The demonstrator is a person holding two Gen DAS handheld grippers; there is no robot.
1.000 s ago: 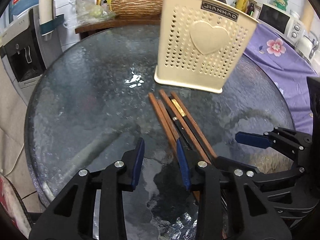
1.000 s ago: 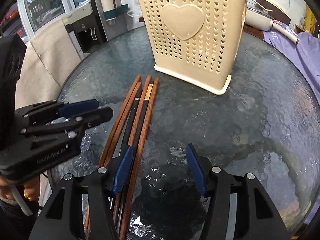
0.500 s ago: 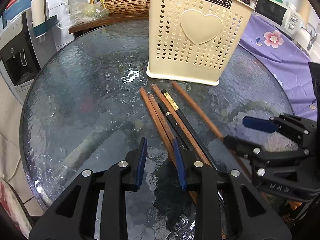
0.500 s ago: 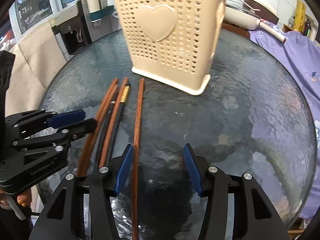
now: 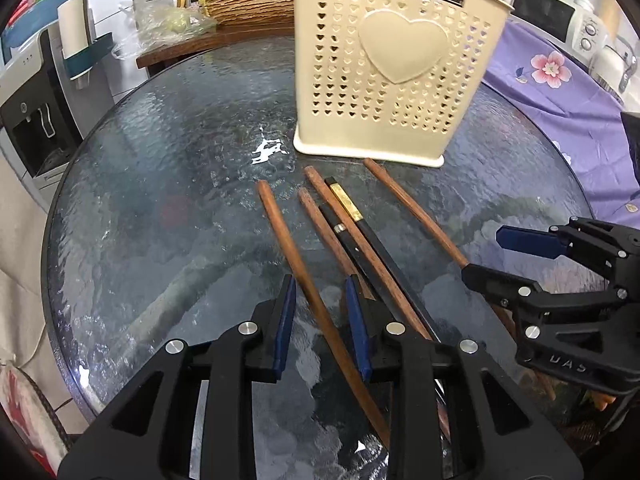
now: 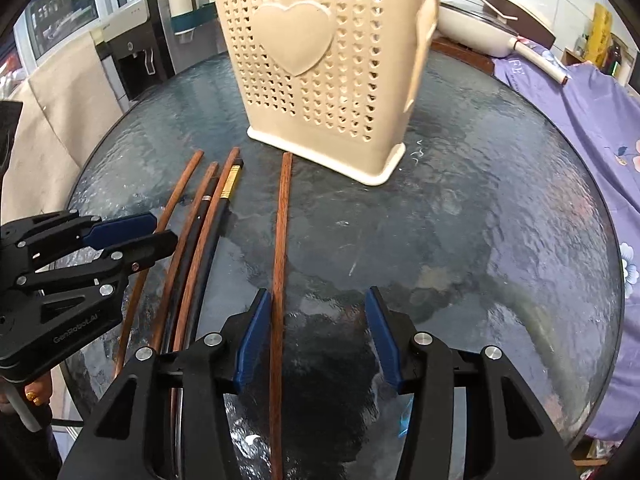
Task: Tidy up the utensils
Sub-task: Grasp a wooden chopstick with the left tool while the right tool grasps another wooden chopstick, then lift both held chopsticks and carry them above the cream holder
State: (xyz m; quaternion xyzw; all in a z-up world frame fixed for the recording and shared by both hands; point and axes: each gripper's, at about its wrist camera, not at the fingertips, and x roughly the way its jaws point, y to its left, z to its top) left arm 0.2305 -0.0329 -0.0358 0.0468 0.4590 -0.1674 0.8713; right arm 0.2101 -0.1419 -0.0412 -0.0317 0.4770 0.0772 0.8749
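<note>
The table (image 5: pixel 160 168) is a round slab of dark, pebbled glass that throws back blurred reflections. On it, in the upper middle of both views, stands a cream plastic utensil holder (image 5: pixel 396 76), boxy with rounded corners, its walls pierced by rows of tiny heart holes around one large raised heart.

Below the holder lie slim, tapered chopsticks. In the left wrist view, one brown wooden chopstick (image 5: pixel 304 276) runs between the blue-padded fingers of the left gripper (image 5: pixel 320 320), which stand narrow, both pads clear of the wood. Right of it lies a tight bunch of brown and glossy black chopsticks (image 5: pixel 352 232), one with a gold band.

In the right wrist view, a lone reddish-brown chopstick (image 6: pixel 280 248) lies straight, entering the right gripper (image 6: pixel 316 332) just beside the left pad; these fingers have been closing, with a wide gap left on the far side.
</note>
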